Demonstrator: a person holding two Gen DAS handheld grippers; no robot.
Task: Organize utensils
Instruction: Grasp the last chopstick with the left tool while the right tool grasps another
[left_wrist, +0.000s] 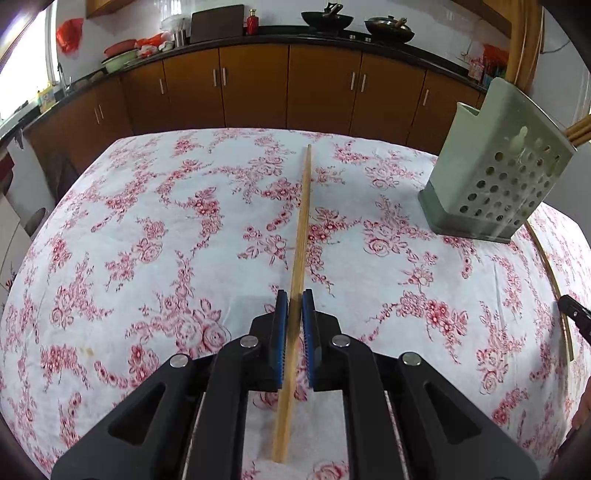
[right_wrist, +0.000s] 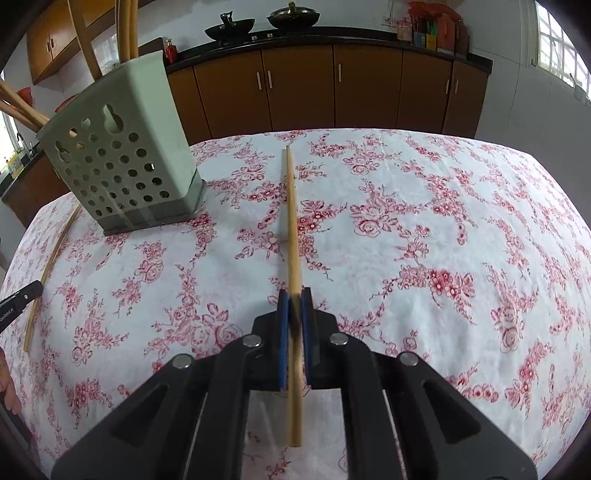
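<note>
Nearest, the left gripper (left_wrist: 294, 297) is clamped on a chopstick (left_wrist: 301, 229), its blue pads (left_wrist: 281, 325) pressing the stick a good way up from the butt, so a long front part juts out over the floral cloth (left_wrist: 166, 229). The right gripper (right_wrist: 294, 295) is likewise closed tight on a second chopstick (right_wrist: 291, 221), gripped at a similar spot. Both sticks look light, stiff and smooth, likely bamboo; a thin round shaft can swivel between pads, so holding nearer the middle should steady the tip. Farther off stands the perforated green holder (right_wrist: 122, 166), chopsticks already in it, between the two grippers.
</note>
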